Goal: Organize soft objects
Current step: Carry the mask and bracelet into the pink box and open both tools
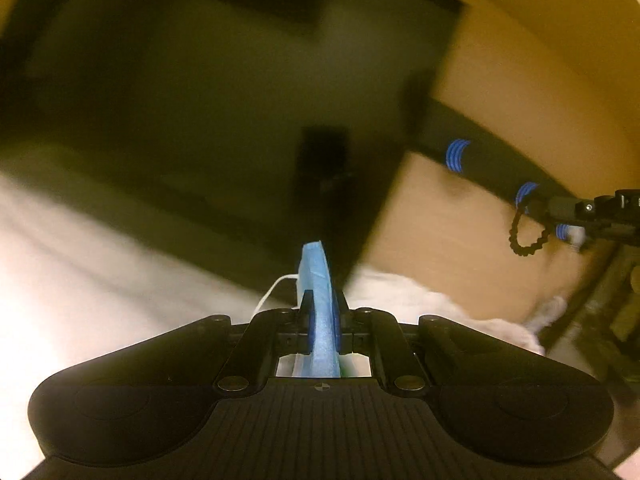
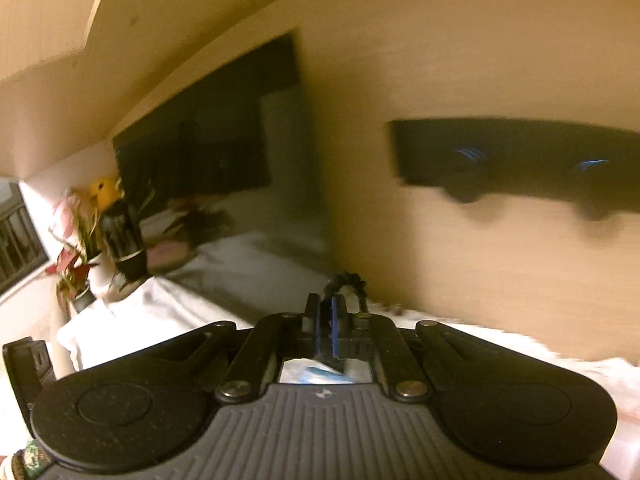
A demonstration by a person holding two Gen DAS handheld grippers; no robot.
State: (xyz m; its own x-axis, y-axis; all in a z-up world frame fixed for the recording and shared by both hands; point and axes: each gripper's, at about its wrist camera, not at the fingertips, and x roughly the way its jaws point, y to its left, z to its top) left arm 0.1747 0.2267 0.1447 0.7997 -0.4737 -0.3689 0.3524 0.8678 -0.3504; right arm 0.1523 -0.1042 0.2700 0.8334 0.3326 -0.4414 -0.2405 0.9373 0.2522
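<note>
My left gripper (image 1: 322,300) is shut on a folded blue face mask (image 1: 314,268), which stands up between the pads with a white ear loop trailing to the left. At the right edge of the left wrist view, my right gripper (image 1: 540,210) holds a black coiled hair tie (image 1: 524,240) that hangs as a loop. In its own view the right gripper (image 2: 326,308) is shut on the hair tie (image 2: 347,279), which sticks up past the fingertips. A black wall rack (image 1: 484,160) (image 2: 512,156) with blue-ringed pegs hangs on the tan wall ahead.
A large dark screen (image 1: 200,100) (image 2: 208,140) leans against the wall. White cloth (image 1: 400,292) (image 2: 224,280) covers the surface below. Potted plants (image 2: 76,248), a yellow toy (image 2: 102,190) and a dark cup (image 2: 124,240) stand at the far left. Both views are motion-blurred.
</note>
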